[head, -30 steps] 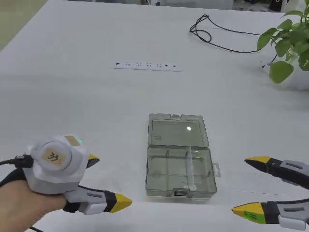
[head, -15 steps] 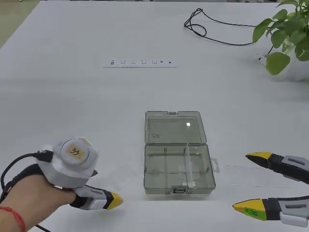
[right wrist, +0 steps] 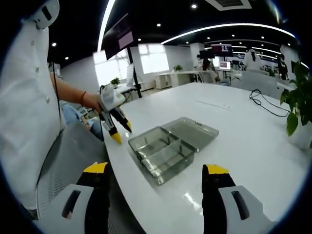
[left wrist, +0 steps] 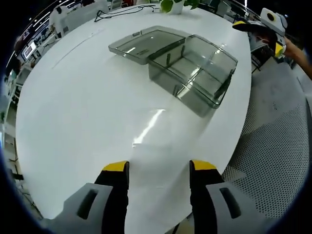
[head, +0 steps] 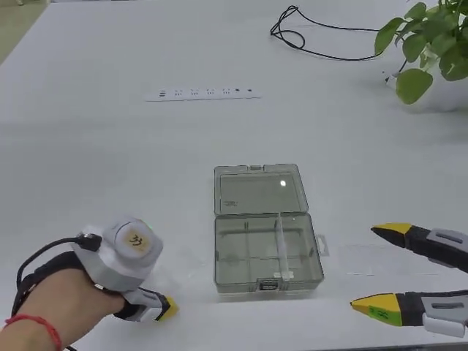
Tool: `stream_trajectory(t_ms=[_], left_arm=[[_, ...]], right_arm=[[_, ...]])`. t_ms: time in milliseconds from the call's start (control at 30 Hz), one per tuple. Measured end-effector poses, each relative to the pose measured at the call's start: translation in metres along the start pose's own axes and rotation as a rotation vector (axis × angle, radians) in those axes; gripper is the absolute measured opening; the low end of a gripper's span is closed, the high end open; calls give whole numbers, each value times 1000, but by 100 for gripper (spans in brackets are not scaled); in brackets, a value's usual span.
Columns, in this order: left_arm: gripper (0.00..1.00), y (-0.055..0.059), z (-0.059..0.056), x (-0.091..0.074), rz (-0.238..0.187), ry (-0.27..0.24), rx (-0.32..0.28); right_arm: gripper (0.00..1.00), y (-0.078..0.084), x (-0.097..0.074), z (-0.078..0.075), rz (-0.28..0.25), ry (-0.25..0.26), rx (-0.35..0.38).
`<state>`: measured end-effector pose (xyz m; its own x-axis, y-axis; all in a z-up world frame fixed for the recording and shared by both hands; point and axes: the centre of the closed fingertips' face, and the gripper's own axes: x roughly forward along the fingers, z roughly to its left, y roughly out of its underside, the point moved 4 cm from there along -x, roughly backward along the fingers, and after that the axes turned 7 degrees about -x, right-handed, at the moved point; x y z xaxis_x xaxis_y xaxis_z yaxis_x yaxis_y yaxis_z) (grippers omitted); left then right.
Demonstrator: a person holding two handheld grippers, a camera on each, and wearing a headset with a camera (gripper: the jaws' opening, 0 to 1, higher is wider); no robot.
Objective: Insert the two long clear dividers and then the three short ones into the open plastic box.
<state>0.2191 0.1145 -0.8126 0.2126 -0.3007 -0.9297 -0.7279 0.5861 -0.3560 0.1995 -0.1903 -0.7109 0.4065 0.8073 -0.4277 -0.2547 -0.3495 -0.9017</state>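
Note:
The open smoky plastic box (head: 267, 252) lies at the table's middle front, its lid (head: 256, 189) flat behind it. One clear long divider (head: 280, 245) stands inside, right of centre. My left gripper (head: 167, 308) is at the lower left, tilted down over the table near the front edge. It is open (left wrist: 158, 168), and a faint clear strip (left wrist: 148, 141) lies on the table just ahead of its tips. The box (left wrist: 195, 68) sits beyond it. My right gripper (head: 380, 269) is open to the right of the box (right wrist: 163, 151), with nothing between its fingers.
A white power strip (head: 201, 93) lies at the far middle of the table. A black cable (head: 307, 36) and a green plant (head: 428, 44) are at the far right. Faint clear strips (head: 365, 263) lie right of the box. The table's front edge runs close under both grippers.
My left gripper has tipped downward and sunk toward the table, so one yellow tip shows in the head view. The right gripper has hardly moved. The head camera has shifted.

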Motion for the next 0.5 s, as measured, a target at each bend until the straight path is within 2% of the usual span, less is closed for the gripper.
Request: stream_trajectory(t_ms=[200,500], left_arm=[[40,-1,6,0,15,-46,19],[36,-2,9,0,27,-53,-1]], right_arm=[[78,1,-1,-1,-6,7,2],[77,2,-2,0,-5,18,6]])
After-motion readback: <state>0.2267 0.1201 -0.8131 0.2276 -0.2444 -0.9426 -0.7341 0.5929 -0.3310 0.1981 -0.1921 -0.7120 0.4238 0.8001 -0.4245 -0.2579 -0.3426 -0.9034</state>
